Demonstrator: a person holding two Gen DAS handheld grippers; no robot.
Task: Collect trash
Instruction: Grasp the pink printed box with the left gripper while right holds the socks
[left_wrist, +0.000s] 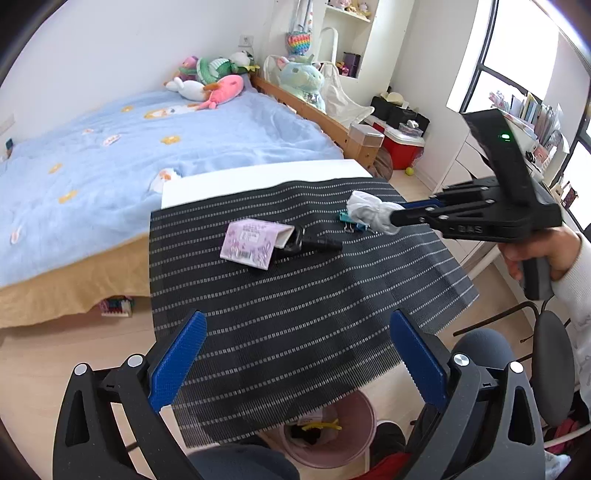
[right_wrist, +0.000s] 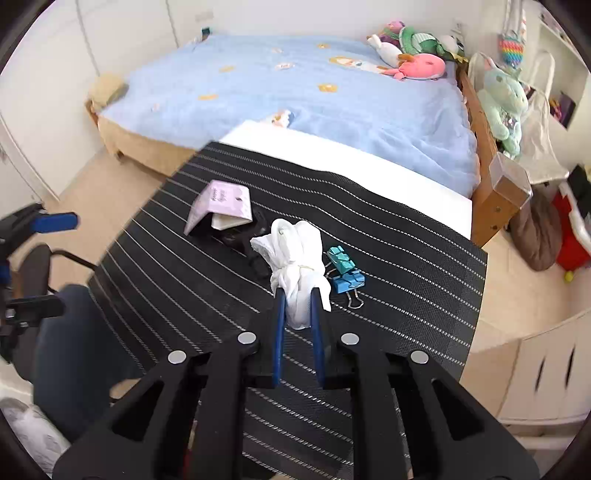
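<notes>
My right gripper (right_wrist: 296, 291) is shut on a crumpled white tissue (right_wrist: 295, 254), which hangs just above the black striped mat (right_wrist: 406, 295). From the left wrist view the same tissue (left_wrist: 369, 210) sticks out of the right gripper (left_wrist: 395, 218) at the mat's far right. My left gripper (left_wrist: 295, 332) stands open over the mat's near edge with nothing between its blue fingers (left_wrist: 181, 358). A pink bin (left_wrist: 332, 435) with some scraps inside sits on the floor under the table's near edge.
On the mat lie a lilac card pack (left_wrist: 251, 240) resting on a black clip-like object (left_wrist: 314, 243), and blue and teal binder clips (right_wrist: 345, 271). Behind the table is a bed (left_wrist: 129, 147) with plush toys. A chair (left_wrist: 554, 362) stands at right.
</notes>
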